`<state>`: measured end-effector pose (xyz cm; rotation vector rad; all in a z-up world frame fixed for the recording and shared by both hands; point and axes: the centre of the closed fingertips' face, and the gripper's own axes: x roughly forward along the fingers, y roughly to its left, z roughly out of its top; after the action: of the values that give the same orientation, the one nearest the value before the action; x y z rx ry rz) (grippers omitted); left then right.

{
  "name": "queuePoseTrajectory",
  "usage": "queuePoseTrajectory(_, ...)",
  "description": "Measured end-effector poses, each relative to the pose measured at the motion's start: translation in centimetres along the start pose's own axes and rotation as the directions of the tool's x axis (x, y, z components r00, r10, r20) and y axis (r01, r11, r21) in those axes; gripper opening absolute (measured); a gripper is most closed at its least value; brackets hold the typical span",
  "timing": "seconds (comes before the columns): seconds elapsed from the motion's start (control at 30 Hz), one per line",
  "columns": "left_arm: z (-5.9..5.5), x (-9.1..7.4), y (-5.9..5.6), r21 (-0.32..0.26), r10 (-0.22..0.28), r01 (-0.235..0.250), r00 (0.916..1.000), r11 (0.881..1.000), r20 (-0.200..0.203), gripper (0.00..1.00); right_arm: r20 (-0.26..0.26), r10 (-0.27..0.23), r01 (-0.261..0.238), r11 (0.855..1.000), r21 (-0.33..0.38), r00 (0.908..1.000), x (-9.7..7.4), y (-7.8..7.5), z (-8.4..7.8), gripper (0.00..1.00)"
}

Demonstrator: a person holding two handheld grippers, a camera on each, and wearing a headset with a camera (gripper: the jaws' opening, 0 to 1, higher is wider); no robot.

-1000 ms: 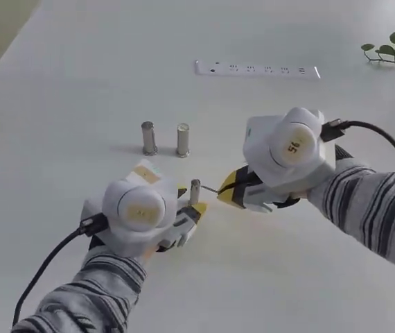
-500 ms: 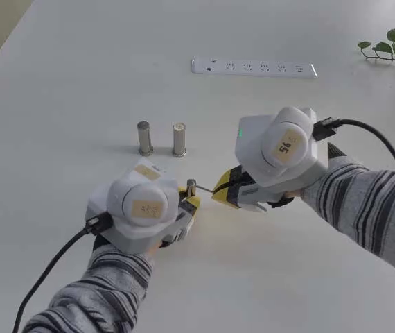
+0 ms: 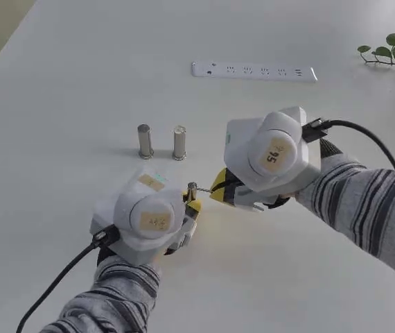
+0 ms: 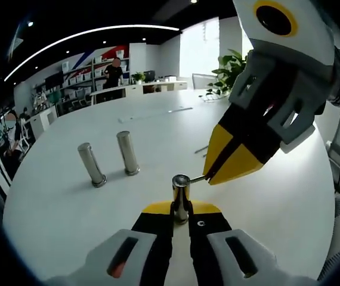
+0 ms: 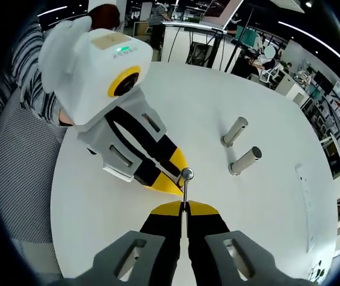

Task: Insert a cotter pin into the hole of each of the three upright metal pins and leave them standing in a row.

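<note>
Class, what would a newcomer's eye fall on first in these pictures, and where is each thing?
Near the middle of the white table, the left gripper and right gripper meet tip to tip. The left's jaws clamp a short upright silver metal pin, and the right's hold a thin wire cotter pin near its top. Behind them, two more metal pins stand side by side.

power strip (image 3: 254,70) far across | leafy sprig (image 3: 391,48) far right | white table (image 3: 66,90)

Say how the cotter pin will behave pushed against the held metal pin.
Thin and wiry, the cotter pin probably bends if pushed off-axis. The metal pin, tall and narrow, would likely tip, but the left gripper clamps it.
</note>
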<state>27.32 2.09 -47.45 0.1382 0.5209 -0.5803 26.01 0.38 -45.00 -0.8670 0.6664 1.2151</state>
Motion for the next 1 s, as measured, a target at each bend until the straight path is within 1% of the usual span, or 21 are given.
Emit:
queuePoseTrajectory(0.07, 0.0, 0.0, 0.0, -0.001, 0.003, -0.003, 1.0000, 1.000, 0.001, 0.05, 0.012, 0.002, -0.002, 1.000, 0.003, 0.9999, 0.0, 0.0, 0.3, 0.00)
queuePoseTrajectory(0.33, 0.0, 0.1, 0.0, -0.012, 0.019, -0.019, 0.9998, 1.000, 0.007, 0.05, 0.027, -0.005, 0.006, 1.000, -0.008, 0.9996, 0.5, -0.2, 1.0, 0.00)
queuePoseTrajectory(0.5, -0.1, 0.1, 0.0, -0.028, 0.033, -0.033, 0.9994, 0.999, 0.012, 0.05, 0.043, -0.010, 0.011, 1.000, -0.015, 0.9990, 0.6, -0.2, 1.3, 0.00)
queuePoseTrajectory(0.53, -0.1, 0.1, 0.0, -0.030, 0.035, -0.034, 0.9993, 0.999, 0.012, 0.05, 0.058, -0.012, 0.012, 1.000, 0.005, 0.9983, 0.6, -0.3, 1.5, 0.00)
queuePoseTrajectory(0.6, -0.1, 0.1, 0.0, -0.034, 0.038, -0.038, 0.9992, 0.999, 0.012, 0.05, 0.104, -0.013, 0.005, 0.997, 0.078, 0.9945, 0.6, -0.3, 2.0, 0.00)
queuePoseTrajectory(0.63, -0.1, 0.2, 0.0, -0.038, 0.039, -0.039, 0.9992, 0.999, 0.011, 0.05, 0.118, -0.001, -0.012, 0.994, 0.108, 0.9930, 0.5, -0.2, 2.0, 0.00)
queuePoseTrajectory(0.67, -0.1, 0.2, 0.0, -0.042, 0.042, -0.041, 0.9991, 0.998, 0.010, 0.05, 0.122, -0.012, -0.003, 0.993, 0.119, 0.9925, 0.4, -0.4, 1.9, 0.01)
queuePoseTrajectory(0.7, -0.1, 0.2, 0.0, -0.044, 0.043, -0.043, 0.9990, 0.998, 0.010, 0.05, 0.118, -0.017, 0.003, 0.993, 0.114, 0.9929, 0.3, -0.5, 1.8, 0.03)
queuePoseTrajectory(0.8, -0.1, 0.2, 0.0, -0.046, 0.048, -0.048, 0.9988, 0.998, 0.009, 0.05, 0.111, -0.029, 0.017, 0.995, 0.103, 0.9934, 0.0, -0.7, 1.7, 0.04)
queuePoseTrajectory(0.9, -0.1, 0.2, 0.0, -0.044, 0.050, -0.050, 0.9987, 0.998, 0.009, 0.05, 0.104, -0.019, 0.007, 0.993, 0.114, 0.9944, -0.4, -0.5, 1.4, 0.03)
queuePoseTrajectory(1.0, -0.1, 0.2, 0.1, -0.048, 0.053, -0.052, 0.9986, 0.997, 0.009, 0.05, 0.097, -0.018, 0.007, 0.994, 0.109, 0.9951, -0.4, -0.4, 1.2, 0.00)
